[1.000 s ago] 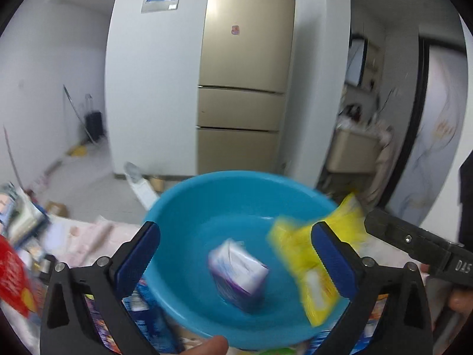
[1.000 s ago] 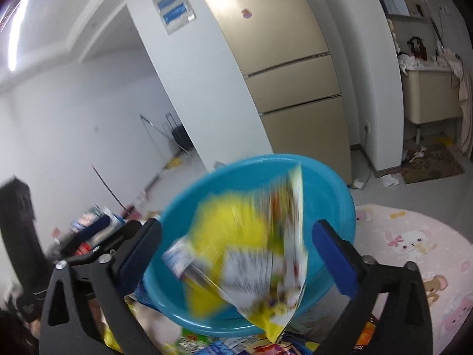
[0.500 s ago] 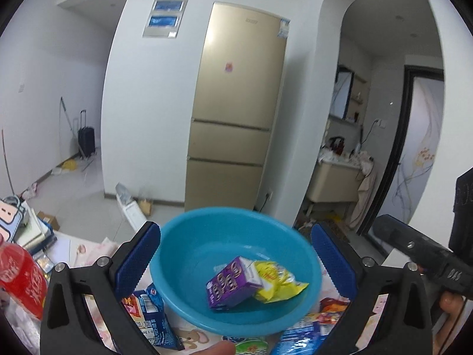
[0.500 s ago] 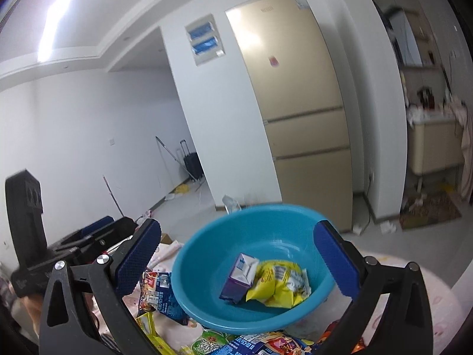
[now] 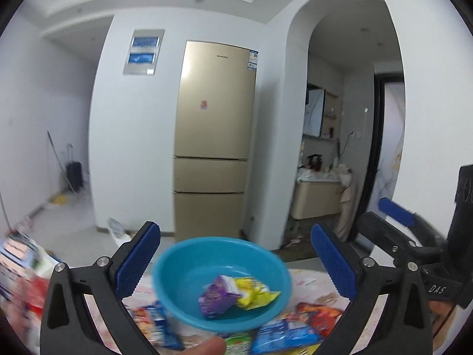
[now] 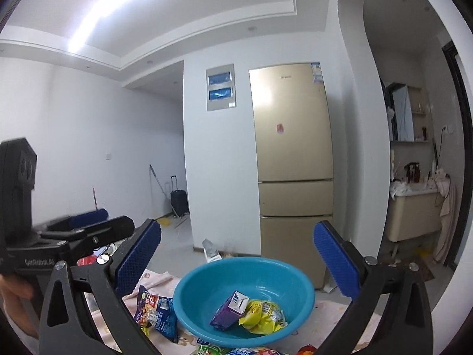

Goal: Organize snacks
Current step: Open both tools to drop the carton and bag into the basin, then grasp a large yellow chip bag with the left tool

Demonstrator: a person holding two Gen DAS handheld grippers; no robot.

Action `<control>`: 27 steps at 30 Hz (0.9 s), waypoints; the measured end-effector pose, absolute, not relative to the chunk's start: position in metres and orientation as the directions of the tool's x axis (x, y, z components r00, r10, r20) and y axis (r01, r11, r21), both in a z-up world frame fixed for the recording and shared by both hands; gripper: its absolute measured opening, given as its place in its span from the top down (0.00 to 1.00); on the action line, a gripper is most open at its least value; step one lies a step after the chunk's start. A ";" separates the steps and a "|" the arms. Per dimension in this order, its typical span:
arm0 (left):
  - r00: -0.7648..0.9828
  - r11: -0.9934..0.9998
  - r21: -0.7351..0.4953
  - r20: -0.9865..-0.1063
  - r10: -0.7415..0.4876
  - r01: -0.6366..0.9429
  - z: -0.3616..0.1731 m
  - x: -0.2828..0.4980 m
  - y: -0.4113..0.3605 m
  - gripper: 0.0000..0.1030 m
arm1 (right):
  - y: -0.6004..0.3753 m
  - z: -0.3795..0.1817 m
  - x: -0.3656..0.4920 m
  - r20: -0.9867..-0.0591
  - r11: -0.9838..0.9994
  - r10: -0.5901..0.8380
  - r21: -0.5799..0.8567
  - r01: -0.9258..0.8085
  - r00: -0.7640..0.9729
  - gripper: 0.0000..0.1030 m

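Purple carton [image 6: 230, 309] tilted in basin [image 6: 301, 290], long axis leaning right.

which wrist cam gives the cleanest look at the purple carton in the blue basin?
Right wrist. The small purple carton is sharp there, its white top panel visible, lying beside the yellow snack packet in the round blue plastic basin. The left wrist view shows the same carton, but blurred.
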State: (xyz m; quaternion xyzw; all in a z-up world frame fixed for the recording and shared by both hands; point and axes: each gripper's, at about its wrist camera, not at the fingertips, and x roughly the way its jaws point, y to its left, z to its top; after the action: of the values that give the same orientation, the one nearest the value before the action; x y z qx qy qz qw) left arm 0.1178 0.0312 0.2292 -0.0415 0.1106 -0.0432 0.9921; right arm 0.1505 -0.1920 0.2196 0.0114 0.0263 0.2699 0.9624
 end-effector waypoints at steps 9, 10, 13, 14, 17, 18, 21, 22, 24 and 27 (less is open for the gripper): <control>0.975 0.996 0.006 -0.206 -0.082 0.085 0.211 0.051 0.028 0.00 | -0.209 0.191 0.106 -0.034 0.837 0.546 -0.015 -0.547 0.837 0.00; 0.968 0.995 0.001 -0.229 -0.099 0.102 0.200 0.050 0.029 0.00 | -0.211 0.184 0.102 -0.033 0.834 0.552 -0.015 -0.552 0.833 0.00; 0.948 0.993 -0.019 -0.297 -0.116 0.115 0.165 0.055 0.036 0.00 | -0.217 0.161 0.097 -0.043 0.825 0.564 -0.003 -0.565 0.824 0.00; 0.940 0.994 -0.023 -0.322 -0.111 0.110 0.153 0.059 0.040 0.00 | -0.218 0.154 0.097 -0.051 0.824 0.566 0.002 -0.566 0.823 0.00; 0.911 0.995 -0.043 -0.402 -0.096 0.086 0.115 0.069 0.056 0.00 | -0.215 0.123 0.103 -0.120 0.817 0.573 0.006 -0.577 0.811 0.00; 0.900 0.996 -0.053 -0.426 -0.093 0.078 0.102 0.071 0.063 0.00 | -0.215 0.114 0.104 -0.135 0.816 0.574 0.004 -0.579 0.808 0.00; 0.875 0.994 -0.089 -0.475 -0.093 0.058 0.072 0.076 0.079 0.00 | -0.211 0.086 0.111 -0.183 0.819 0.562 -0.010 -0.574 0.806 0.00; 0.862 0.994 -0.100 -0.498 -0.092 0.049 0.061 0.080 0.084 0.00 | -0.209 0.078 0.116 -0.210 0.824 0.552 -0.011 -0.567 0.807 0.00; 0.841 0.994 -0.105 -0.534 -0.088 0.037 0.042 0.088 0.092 0.00 | -0.206 0.069 0.124 -0.262 0.820 0.554 0.008 -0.572 0.790 0.00; 0.805 0.998 -0.062 -0.591 -0.054 0.022 0.014 0.098 0.096 0.00 | -0.205 0.060 0.129 -0.286 0.797 0.590 0.056 -0.601 0.755 0.00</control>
State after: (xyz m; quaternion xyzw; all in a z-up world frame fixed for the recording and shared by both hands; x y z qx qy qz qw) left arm 0.0975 0.0956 0.0142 -0.0263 0.3116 -0.0200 0.9496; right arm 0.1294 -0.2046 0.0603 -0.0196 0.1459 0.3179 0.9366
